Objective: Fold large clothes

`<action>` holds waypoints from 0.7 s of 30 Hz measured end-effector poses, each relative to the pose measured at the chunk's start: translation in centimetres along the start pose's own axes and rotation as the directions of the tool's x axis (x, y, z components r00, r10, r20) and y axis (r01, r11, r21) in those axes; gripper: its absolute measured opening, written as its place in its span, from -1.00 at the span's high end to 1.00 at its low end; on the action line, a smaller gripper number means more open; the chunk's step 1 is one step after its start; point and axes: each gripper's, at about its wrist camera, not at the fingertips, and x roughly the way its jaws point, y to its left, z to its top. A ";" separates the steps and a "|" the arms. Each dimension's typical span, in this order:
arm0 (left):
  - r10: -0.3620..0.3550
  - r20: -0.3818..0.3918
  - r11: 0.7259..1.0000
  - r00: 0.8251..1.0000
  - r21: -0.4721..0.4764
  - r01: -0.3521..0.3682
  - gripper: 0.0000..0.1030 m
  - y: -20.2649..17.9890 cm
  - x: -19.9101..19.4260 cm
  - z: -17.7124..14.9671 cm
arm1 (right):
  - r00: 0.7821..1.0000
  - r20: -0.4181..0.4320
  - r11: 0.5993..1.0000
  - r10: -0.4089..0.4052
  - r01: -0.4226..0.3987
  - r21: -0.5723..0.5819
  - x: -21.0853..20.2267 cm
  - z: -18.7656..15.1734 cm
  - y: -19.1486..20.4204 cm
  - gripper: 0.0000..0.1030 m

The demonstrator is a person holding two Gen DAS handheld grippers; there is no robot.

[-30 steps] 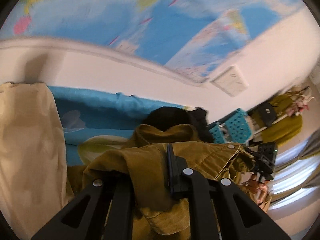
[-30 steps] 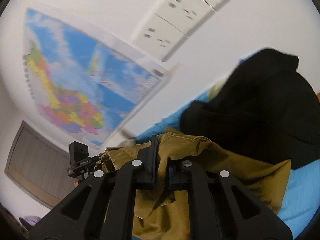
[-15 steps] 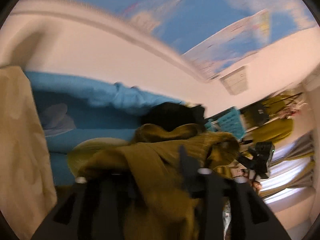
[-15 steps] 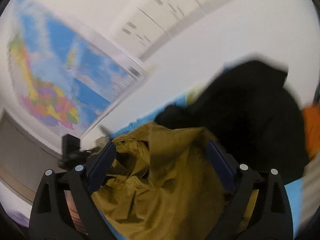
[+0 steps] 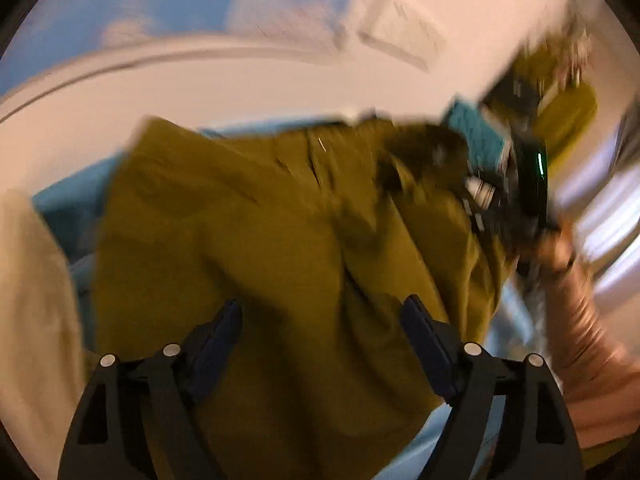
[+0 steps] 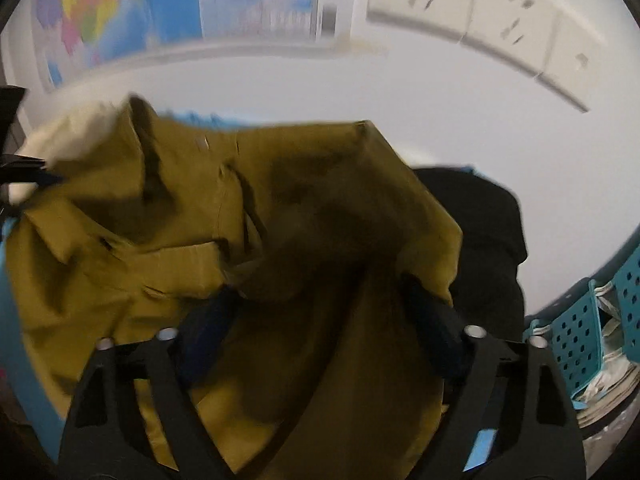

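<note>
We see our left gripper (image 5: 322,322) with its jaws spread wide; they have just been opening, and the olive jacket (image 5: 280,232) lies loose in the gap between them, the pads not pressing on it. The jacket spreads out ahead of this gripper and to both sides, over a blue sheet (image 5: 68,204). To its left lies a beige cloth (image 5: 36,300); ahead and to its right, blurred, we make out the other hand (image 5: 560,248) on its tool. Our right gripper (image 6: 320,304) also stands fairly wide, though its jaws have just been closing somewhat; jacket cloth bunches between the fingers, and we cannot tell whether the pads touch it. Ahead and to the right of this gripper sits a black garment (image 6: 488,232), and further right a teal perforated basket (image 6: 580,332). On the wall beyond hang a map (image 6: 160,4) and sockets (image 6: 500,12).
</note>
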 end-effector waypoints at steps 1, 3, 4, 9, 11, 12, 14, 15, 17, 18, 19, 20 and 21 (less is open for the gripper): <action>0.027 -0.016 0.999 1.000 0.027 -0.026 -0.55 -0.5 0.7 -0.2 | 1.000 -0.015 1.000 0.022 -0.021 0.008 0.4 -0.1 -0.3 -0.07; 0.116 -0.043 0.990 0.992 0.080 -0.113 0.06 -1.2 2.2 -0.6 | 0.995 -0.015 0.994 0.095 -0.094 0.054 0.2 0.0 -1.4 0.75; 0.130 -0.052 0.989 0.990 0.084 -0.125 0.41 -1.2 2.5 -0.6 | 0.993 0.006 0.989 0.120 -0.120 0.084 -0.5 0.1 -2.0 0.78; 0.202 0.067 0.978 0.977 -0.060 -0.198 0.90 2.2 -0.1 0.1 | 0.958 0.235 0.928 0.165 -0.232 0.292 -7.0 -1.0 -8.9 0.86; 0.177 0.103 0.975 0.979 -0.155 -0.159 0.89 4.1 -1.3 0.1 | 0.956 0.251 0.890 0.153 -0.244 0.386 -6.7 -2.0 -11.9 0.86; 0.165 0.108 0.972 0.980 -0.184 -0.143 0.86 4.9 -1.4 -0.1 | 0.962 0.225 0.868 0.156 -0.243 0.434 -5.5 -2.5 -12.9 0.86; 0.181 0.065 0.969 0.981 -0.185 -0.166 0.78 5.3 -0.5 -0.6 | 0.977 0.132 0.859 0.167 -0.210 0.467 -2.1 -2.6 -13.2 0.76; 0.212 0.041 0.964 0.976 -0.171 -0.202 0.72 5.2 0.1 -0.9 | 0.979 0.102 0.856 0.175 -0.203 0.476 -0.8 -2.8 -13.1 0.63; 0.246 0.030 0.962 0.969 -0.133 -0.240 0.69 4.5 0.5 -1.3 | 0.975 0.110 0.850 0.193 -0.222 0.478 -0.1 -3.0 -12.9 0.43; 0.237 0.028 0.964 0.971 -0.128 -0.231 0.50 4.4 0.2 -1.3 | 0.974 0.129 0.847 0.185 -0.224 0.482 -0.7 -3.1 -12.9 0.08; 0.218 0.031 0.967 0.975 -0.142 -0.212 0.34 4.5 -0.4 -1.2 | 0.972 0.157 0.844 0.175 -0.230 0.484 -1.6 -3.5 -12.8 -0.12; 0.199 0.065 0.970 0.978 -0.159 -0.187 0.07 4.5 -1.4 -1.1 | 0.967 0.198 0.848 0.161 -0.238 0.473 -2.7 -3.5 -12.6 -0.19; 0.212 0.105 0.969 0.972 -0.154 -0.194 -0.06 3.9 -2.0 -0.6 | 0.965 0.215 0.860 0.150 -0.235 0.454 -3.6 -3.5 -12.4 -0.19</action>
